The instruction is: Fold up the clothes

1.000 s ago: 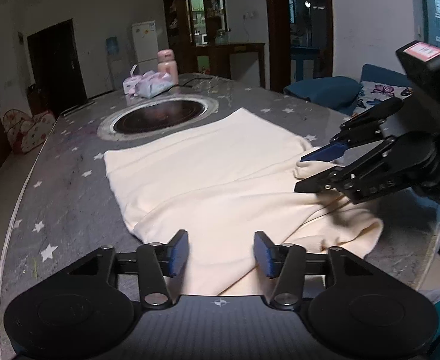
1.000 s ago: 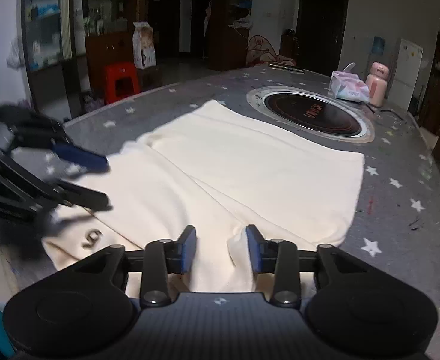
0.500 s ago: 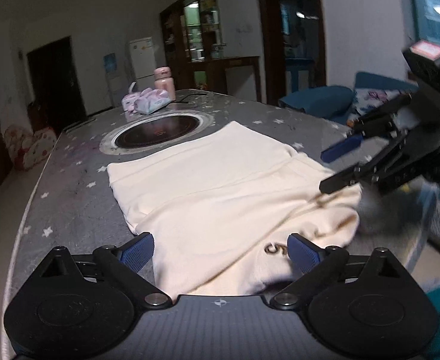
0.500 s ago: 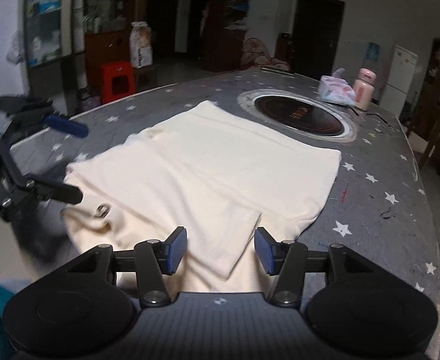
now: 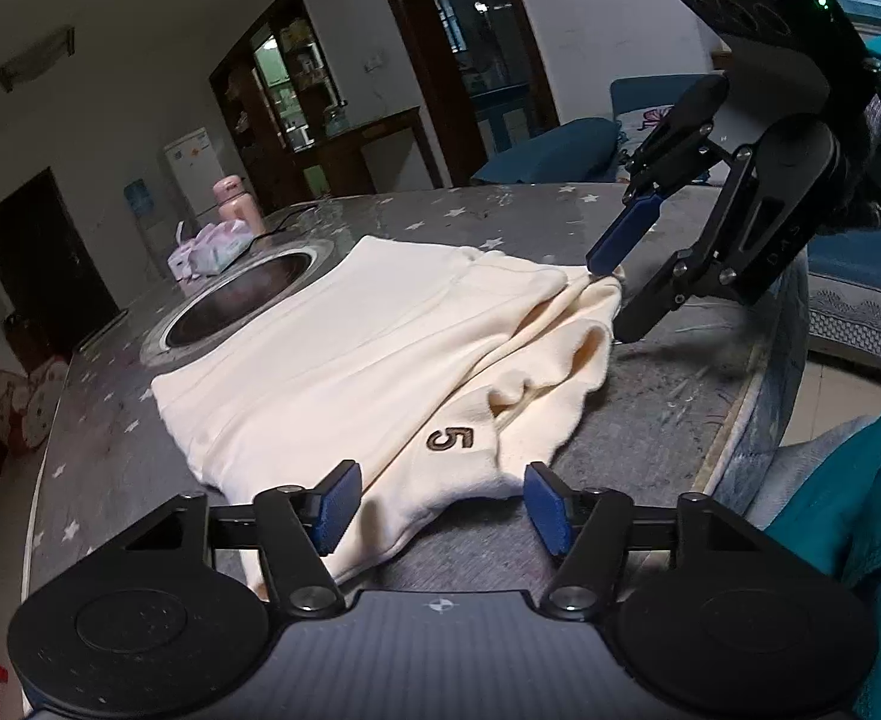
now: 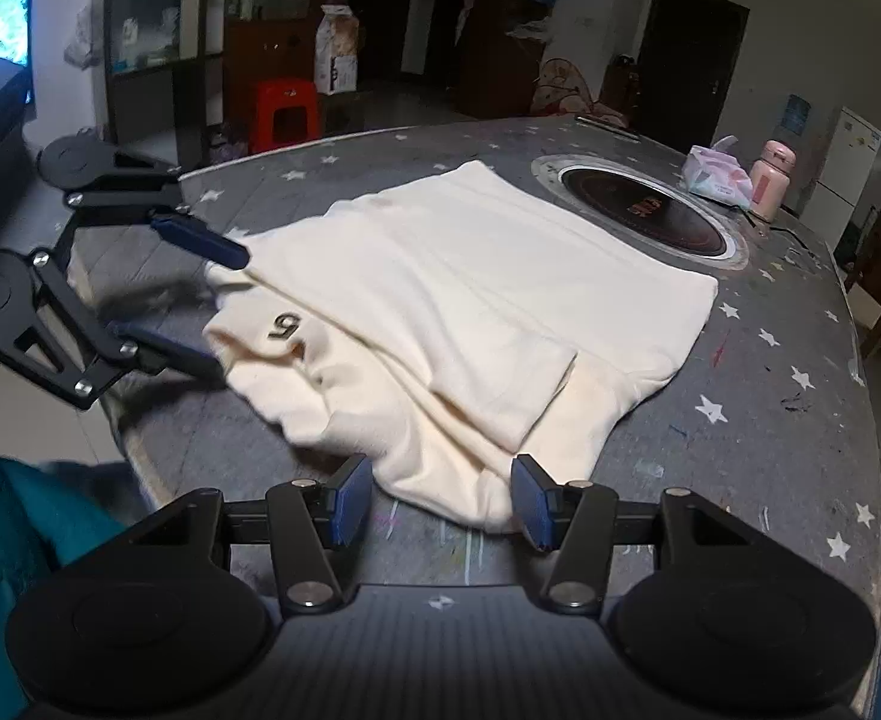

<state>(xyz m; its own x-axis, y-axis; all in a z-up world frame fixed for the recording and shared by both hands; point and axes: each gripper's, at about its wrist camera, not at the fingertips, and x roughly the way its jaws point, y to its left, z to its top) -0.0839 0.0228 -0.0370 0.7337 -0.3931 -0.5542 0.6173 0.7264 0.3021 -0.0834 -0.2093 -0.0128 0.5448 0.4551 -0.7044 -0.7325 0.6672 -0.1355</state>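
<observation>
we've got a cream garment (image 5: 344, 354) lying partly folded on the grey star-print table (image 5: 98, 420), with its near end bunched up toward the table's near edge. a dark embroidered "5" (image 5: 451, 438) shows on that near end, facing up.

our left gripper (image 5: 434, 504) sits low at the near hem with its blue pads spread wide apart, one on each side of the bunched edge, not pinching anything. in the right wrist view that same gripper (image 6: 221, 306) comes in from the left with its two fingers splayed around the corner where the number sits, the upper fingertip just touching the cloth as far as we can tell.

our right gripper (image 6: 440, 501) is spread apart too, hanging over the other near corner of the garment, cloth between the pads but nothing clamped. from the left wrist view it (image 5: 611, 294) reaches in from the right, upper blue pad right at a pulled-up pucker of fabric, lower finger just under it. whether it's actually touching there, can't say for sure.

farther back there's a round inset burner (image 6: 644, 213) in the table, the garment's far edge just beside it. past that, a tissue pack (image 6: 716, 174) and a pink bottle (image 6: 770, 177) stand next to each other.
</observation>
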